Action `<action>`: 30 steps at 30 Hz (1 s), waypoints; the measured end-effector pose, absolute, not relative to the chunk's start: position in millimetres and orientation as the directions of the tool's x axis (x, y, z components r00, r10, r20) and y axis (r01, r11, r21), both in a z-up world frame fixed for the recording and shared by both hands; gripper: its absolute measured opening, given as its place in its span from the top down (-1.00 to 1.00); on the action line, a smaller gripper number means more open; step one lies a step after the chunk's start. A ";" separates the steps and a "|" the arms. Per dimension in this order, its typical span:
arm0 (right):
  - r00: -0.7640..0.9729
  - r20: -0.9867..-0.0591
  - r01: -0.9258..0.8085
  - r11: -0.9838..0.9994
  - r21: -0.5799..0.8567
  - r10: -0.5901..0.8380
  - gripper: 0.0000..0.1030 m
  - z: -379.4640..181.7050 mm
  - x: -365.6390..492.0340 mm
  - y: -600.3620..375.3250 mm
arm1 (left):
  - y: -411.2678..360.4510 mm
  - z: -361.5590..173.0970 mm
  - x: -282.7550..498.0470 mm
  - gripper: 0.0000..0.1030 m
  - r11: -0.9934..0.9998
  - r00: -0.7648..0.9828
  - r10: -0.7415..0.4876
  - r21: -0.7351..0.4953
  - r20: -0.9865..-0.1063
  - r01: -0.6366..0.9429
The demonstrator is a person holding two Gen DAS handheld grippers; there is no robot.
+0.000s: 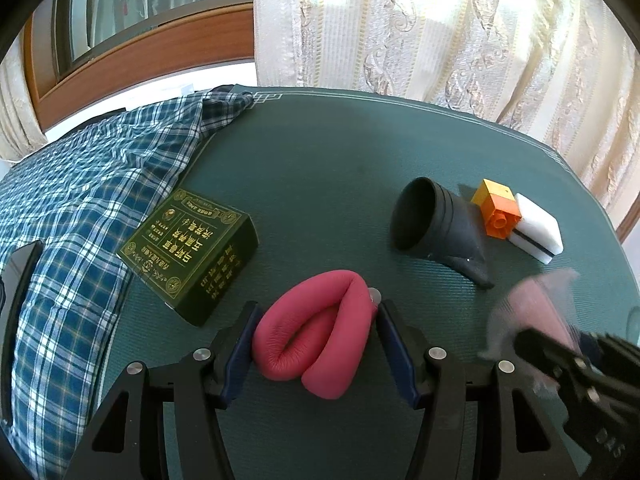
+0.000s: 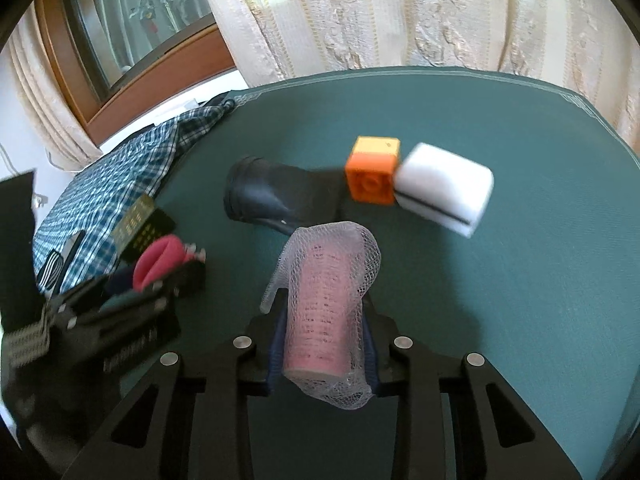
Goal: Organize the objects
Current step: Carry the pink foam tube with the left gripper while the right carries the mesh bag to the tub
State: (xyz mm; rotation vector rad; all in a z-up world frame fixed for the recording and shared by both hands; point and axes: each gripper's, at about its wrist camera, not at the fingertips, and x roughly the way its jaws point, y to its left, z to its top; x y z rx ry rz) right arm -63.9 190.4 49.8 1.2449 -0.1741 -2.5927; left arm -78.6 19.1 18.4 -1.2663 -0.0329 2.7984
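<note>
A pink roller in white mesh netting sits clamped between the jaws of the right gripper, raised over the surface; the left gripper has its jaws closed against a folded red leather pouch that appears to rest on the green surface. The loose netting could snag on a jaw or slip, letting the roller drop (the grip seems to press mesh as much as roller). The two grippers are near each other and may collide. Nearby lie a dark green box, a black rubber boot, an orange block touching a white sponge, and a plaid shirt. Cream curtains and a wood-framed window stand behind.
</note>
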 end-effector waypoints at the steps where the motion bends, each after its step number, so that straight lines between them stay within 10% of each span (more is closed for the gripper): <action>1: -0.600 -0.749 0.175 -0.959 0.221 -0.282 0.37 50.0 -59.0 192.8 | 19.6 18.5 -78.5 -0.20 -0.997 -0.658 0.072 -0.048 -0.749 -0.055; 30: -0.637 -0.732 0.046 -0.960 0.275 -0.240 0.37 58.9 5.5 254.1 | 58.6 27.3 -46.1 -0.20 -0.977 -0.647 0.191 -0.076 -0.739 -0.201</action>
